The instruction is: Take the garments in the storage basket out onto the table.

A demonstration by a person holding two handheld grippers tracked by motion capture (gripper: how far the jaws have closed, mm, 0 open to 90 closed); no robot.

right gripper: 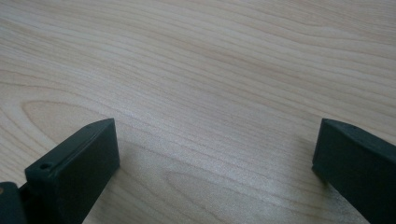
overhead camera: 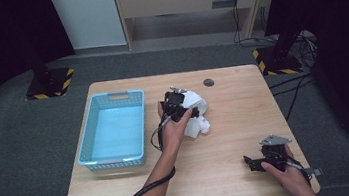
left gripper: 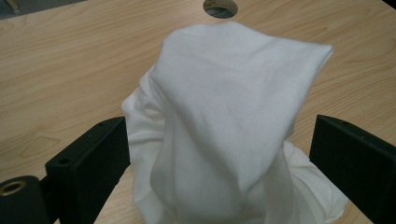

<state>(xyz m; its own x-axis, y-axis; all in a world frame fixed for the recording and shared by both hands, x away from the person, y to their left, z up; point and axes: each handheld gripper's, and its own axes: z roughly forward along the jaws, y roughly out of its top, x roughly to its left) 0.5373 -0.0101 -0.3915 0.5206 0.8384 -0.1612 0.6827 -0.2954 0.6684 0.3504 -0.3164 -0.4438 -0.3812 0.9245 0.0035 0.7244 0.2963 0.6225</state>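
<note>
Toward the far middle of the tabletop [overhead camera: 227, 137], just right of the blue plastic basket [overhead camera: 114, 129], lies a crumpled white cloth [overhead camera: 197, 109], heaped rather than spread, with no clear long axis; slightly taller than wide as seen from the left gripper view.

Left gripper [overhead camera: 178, 108]: at the cloth's left flank, pointed rightward toward it from the basket side. Jaws spread wide in the left gripper view, one to each side of the white cloth [left gripper: 224, 121], whose bulk stands between them and rises ahead of the tips. Left jaw close to or brushing the fabric; right jaw with a visible gap. Not clamped; nothing held.

Right gripper [overhead camera: 257, 162]: near the front right corner of the tabletop, well apart from the cloth. Jaws spread wide in the right gripper view, bare wood grain of the tabletop [right gripper: 210, 84] between them. Nothing held.

Governing relation: cloth directly between and ahead of the left jaws, basket at the opposite side, behind the left hand [overhead camera: 172, 131]. Left gripper plainly the nearer; right gripper idle at a distance.

Judgement: closing stroke pending, with the cloth already centred enough for a bite on the raised fold. Probable destination the basket, empty at present, which would call for a lift and a carry leftward over its near-side rim.

Risk noted: loose folds hanging below the jaws, liable to drag along the tabletop or catch on the basket rim if lifted low. Round grommet hole [overhead camera: 208, 82] near the far edge, clear of the work.
</note>
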